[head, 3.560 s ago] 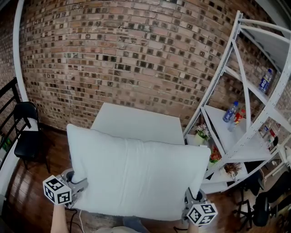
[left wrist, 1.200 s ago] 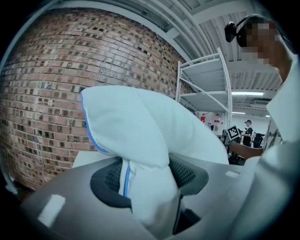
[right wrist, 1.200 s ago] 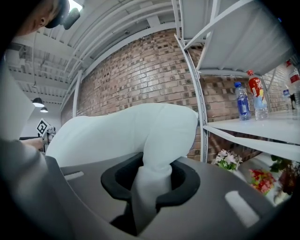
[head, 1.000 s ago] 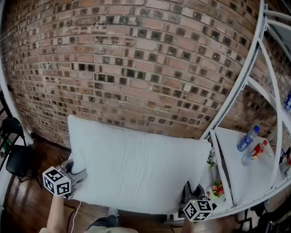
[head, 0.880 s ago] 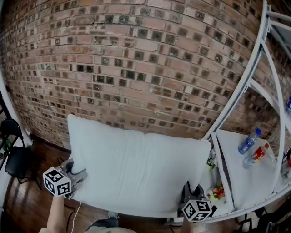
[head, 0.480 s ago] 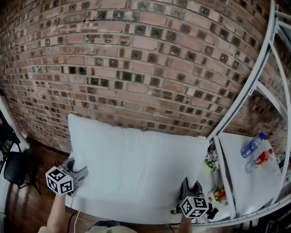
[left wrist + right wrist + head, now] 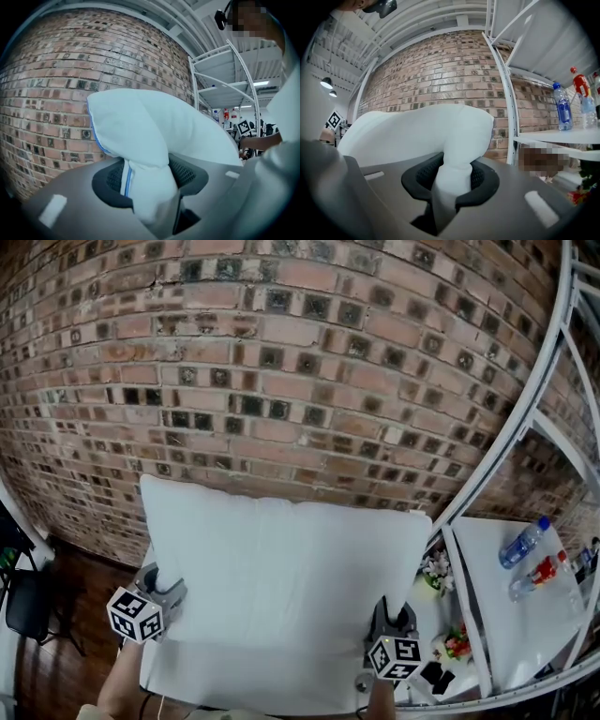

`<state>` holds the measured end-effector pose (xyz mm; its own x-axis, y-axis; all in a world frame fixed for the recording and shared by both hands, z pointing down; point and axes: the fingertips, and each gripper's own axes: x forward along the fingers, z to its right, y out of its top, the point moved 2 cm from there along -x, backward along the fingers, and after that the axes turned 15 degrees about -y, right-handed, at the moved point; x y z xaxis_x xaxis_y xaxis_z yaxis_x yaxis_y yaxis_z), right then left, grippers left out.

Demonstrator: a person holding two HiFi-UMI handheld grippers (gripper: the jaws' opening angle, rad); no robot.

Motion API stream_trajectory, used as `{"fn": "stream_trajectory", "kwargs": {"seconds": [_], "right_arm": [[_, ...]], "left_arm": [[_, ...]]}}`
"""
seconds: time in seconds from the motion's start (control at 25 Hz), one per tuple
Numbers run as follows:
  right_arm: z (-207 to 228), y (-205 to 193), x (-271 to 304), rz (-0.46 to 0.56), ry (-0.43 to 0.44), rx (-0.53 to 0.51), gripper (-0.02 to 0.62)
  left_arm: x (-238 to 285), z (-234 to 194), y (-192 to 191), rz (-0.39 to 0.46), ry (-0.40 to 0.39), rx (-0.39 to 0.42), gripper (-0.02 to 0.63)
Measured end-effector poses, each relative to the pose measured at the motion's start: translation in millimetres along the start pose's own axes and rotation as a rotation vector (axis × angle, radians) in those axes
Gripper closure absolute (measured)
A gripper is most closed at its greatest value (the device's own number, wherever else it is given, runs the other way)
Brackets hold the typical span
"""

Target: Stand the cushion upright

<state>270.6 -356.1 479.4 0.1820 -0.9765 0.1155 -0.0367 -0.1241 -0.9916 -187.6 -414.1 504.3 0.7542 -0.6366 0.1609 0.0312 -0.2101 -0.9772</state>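
Before the brick wall, we hold the cushion upright by its two lower corners. The left gripper has its jaws clenched on the corner with blue piping, and the right gripper grasps the other corner. On the white shelf at right stand a blue-labelled bottle and a red-labelled bottle, their contents unclear, near a small pot of flowers. Whether the cushion's lower edge touches the counter is hidden from us.
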Motion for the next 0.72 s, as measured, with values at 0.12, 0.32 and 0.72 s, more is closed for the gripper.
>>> {"fn": "stream_trajectory", "kwargs": {"seconds": [0.12, 0.32, 0.72], "right_arm": [[-6.3, -0.4, 14.1, 0.016, -0.011, -0.012, 0.509], [-13.2, -4.4, 38.1, 0.037, -0.038, -0.021, 0.512], [-21.5, -5.3, 73.5, 0.065, -0.078, -0.048, 0.515]], "left_arm": [[7.2, -16.7, -2.3, 0.008, 0.036, 0.009, 0.376], [22.7, -41.8, -2.2, 0.029, 0.096, 0.038, 0.377], [48.5, -76.8, -0.1, 0.057, 0.130, 0.059, 0.383]]}}
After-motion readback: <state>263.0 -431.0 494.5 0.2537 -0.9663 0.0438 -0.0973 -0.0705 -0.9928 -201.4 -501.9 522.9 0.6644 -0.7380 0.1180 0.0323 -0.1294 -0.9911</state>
